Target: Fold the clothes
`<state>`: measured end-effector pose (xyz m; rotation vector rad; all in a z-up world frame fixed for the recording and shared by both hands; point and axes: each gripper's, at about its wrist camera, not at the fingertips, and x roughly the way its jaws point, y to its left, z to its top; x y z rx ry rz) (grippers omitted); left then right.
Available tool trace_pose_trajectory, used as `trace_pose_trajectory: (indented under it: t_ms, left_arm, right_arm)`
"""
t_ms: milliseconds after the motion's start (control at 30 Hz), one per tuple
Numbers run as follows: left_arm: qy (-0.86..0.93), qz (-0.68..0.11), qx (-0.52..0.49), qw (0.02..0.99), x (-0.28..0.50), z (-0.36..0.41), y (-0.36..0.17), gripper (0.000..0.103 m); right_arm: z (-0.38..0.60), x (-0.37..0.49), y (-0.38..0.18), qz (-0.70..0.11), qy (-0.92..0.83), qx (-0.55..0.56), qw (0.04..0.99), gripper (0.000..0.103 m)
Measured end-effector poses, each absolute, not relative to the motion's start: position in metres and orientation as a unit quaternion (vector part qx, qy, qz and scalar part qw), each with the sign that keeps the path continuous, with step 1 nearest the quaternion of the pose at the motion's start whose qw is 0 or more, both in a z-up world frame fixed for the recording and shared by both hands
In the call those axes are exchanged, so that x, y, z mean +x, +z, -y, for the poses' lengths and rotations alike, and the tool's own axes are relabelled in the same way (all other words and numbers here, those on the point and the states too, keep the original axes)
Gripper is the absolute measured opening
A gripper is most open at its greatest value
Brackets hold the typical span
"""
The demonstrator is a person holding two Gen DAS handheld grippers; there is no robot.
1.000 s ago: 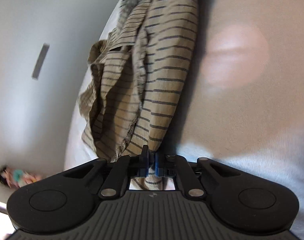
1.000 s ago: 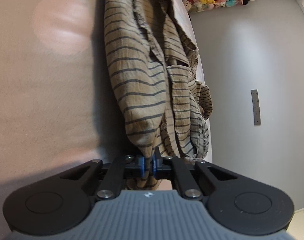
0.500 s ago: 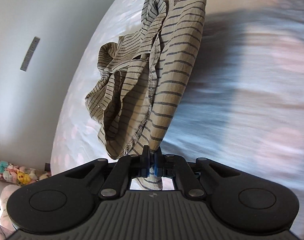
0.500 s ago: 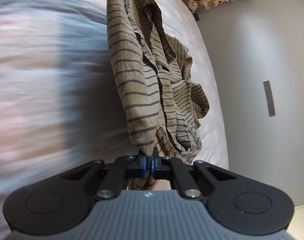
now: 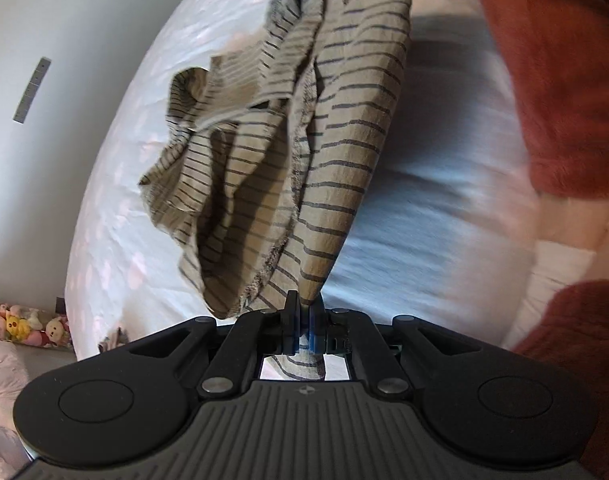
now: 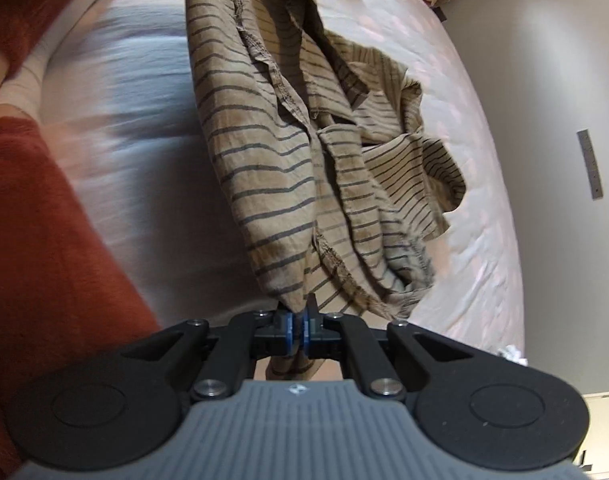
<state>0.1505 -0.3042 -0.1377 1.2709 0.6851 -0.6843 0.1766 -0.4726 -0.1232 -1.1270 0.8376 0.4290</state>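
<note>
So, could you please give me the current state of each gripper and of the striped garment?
Left gripper: shut on the garment's edge.
Right gripper: shut on the same garment's other end.
Tan linen garment with dark stripes: stretched between both grippers, unfolded, bunched, its loose part sagging over the white bed sheet.

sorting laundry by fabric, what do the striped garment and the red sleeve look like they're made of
Striped garment: looks like a thin woven linen or cotton, matte; it crinkles finely, drapes limp and its hems look frayed. Both claws, left and right, pinch it.
Red sleeve: seems a fuzzy knit or fleece, with a soft napped surface; blur leaves the exact fibre open.
</note>
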Motion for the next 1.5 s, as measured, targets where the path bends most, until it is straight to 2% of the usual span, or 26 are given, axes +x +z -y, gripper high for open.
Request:
trace_pose_trajectory:
  t_ms: [167, 333, 500, 600, 967, 1500]
  left_arm:
    - [-0.293, -0.326, 0.584, 0.683, 0.135, 0.305, -0.154, 0.003]
    - [-0.301, -0.331, 0.556, 0.700, 0.139, 0.297, -0.147, 0.010]
    - [-0.310, -0.325, 0.539, 0.713, 0.129, 0.289, -0.137, 0.030]
    - [-0.324, -0.317, 0.527, 0.719, 0.129, 0.283, -0.129, 0.041]
    - [-0.337, -0.315, 0.410, 0.787, 0.159, 0.266, -0.080, 0.041]
    - [-0.340, -0.345, 0.304, 0.821, 0.245, 0.313, -0.102, 0.041]
  right_arm:
    - [0.472, 0.192, -0.146, -0.417, 0.200, -0.491, 0.738, 0.006]
    - [0.468, 0.201, -0.146, -0.428, 0.202, -0.496, 0.728, 0.010]
    - [0.474, 0.197, -0.142, -0.430, 0.206, -0.482, 0.735, 0.031]
    - [0.482, 0.202, -0.132, -0.428, 0.205, -0.455, 0.754, 0.035]
    - [0.514, 0.222, -0.092, -0.387, 0.154, -0.301, 0.858, 0.033]
    - [0.528, 0.320, -0.113, -0.391, 0.154, -0.182, 0.889, 0.035]
